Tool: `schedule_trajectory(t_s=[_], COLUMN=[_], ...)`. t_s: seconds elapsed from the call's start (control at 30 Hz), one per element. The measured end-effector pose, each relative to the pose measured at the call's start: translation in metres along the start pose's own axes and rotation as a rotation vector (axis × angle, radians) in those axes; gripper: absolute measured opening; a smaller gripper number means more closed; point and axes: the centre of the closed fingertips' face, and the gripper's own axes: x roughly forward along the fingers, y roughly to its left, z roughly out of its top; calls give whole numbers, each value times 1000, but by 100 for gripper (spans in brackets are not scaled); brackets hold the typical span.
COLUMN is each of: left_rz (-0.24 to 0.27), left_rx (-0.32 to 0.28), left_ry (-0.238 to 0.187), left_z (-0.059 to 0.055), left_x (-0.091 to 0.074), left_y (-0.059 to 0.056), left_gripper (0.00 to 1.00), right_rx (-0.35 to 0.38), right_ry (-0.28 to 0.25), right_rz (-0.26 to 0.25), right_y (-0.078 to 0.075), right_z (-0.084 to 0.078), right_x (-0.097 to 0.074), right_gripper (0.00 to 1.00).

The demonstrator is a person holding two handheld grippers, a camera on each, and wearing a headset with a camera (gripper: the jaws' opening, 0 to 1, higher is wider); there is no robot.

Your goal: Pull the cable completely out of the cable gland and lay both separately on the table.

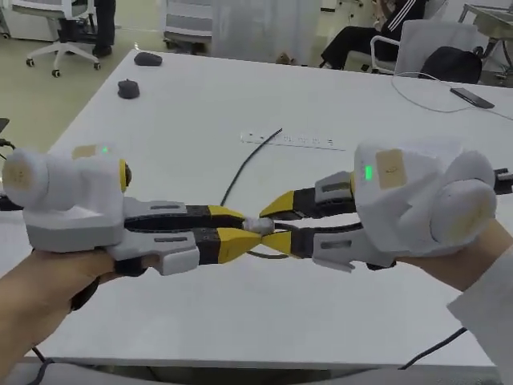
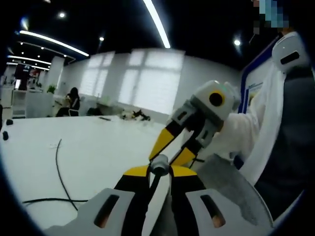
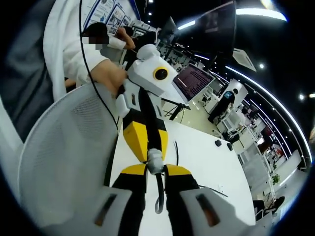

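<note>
The cable gland is a small pale grey plastic piece. It is held in the air above the white counter, just between the tips of the two tools. The left hand-held gripper comes from the left and the right hand-held gripper from the right, nose to nose. Both have their yellow jaws closed down, and both seem to pinch the gland from opposite ends. In each gripper view the gland sits exactly at that gripper's own tips. I cannot tell if one of them in fact grips the cable right beside the gland and not the gland body.

The black cable passes through the gland. One part runs away over the counter, and another part hangs as a short loop under the jaws.

In my judgement, the gland is light, hard and smooth, so it can slip or turn between the pads. It is better to hold it across the body with firm pressure. The cable is thin, soft and bends easily, so pushing is of no use, only pulling. It should be gripped close to the gland and pulled straight along the gland's axis. The seal inside probably gives friction, so a second grip may be needed.
</note>
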Motion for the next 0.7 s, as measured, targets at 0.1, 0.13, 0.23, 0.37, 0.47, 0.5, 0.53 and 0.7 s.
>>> schedule_trajectory(t_s=[0.1,0.13,0.23,0.37,0.47,0.5,0.53,0.7], left_rz=[-21,-22,-33,-58,-68,-72,-74,-80], left_rx=[-25,-10,32,146,158,165,172,252], left_ry=[2,-12,-27,-45,-60,-68,-76,-92], left_z=[8,13,23,33,35,37,39,44], left_x=[-4,-6,-10,-16,-19,-20,-20,-19], left_y=[-5,-7,-12,-19,-21,-23,-24,-29], left_gripper=[15,15,15,15,15,15,15,15], right_rx=[3,-2,45,261,369,386,404,468], right_ry=[-33,-62,-133,-293,-388,-402,-404,-445], right_rz=[6,1,25,87,135,154,165,201], right_y=[-2,-4,-5,-10,-12,-10,-9,-5], right_z=[11,17,27,41,48,49,48,49], right_x=[-6,-9,-16,-29,-40,-41,-41,-40], right_gripper=[12,12,13,17,15,15,15,17])
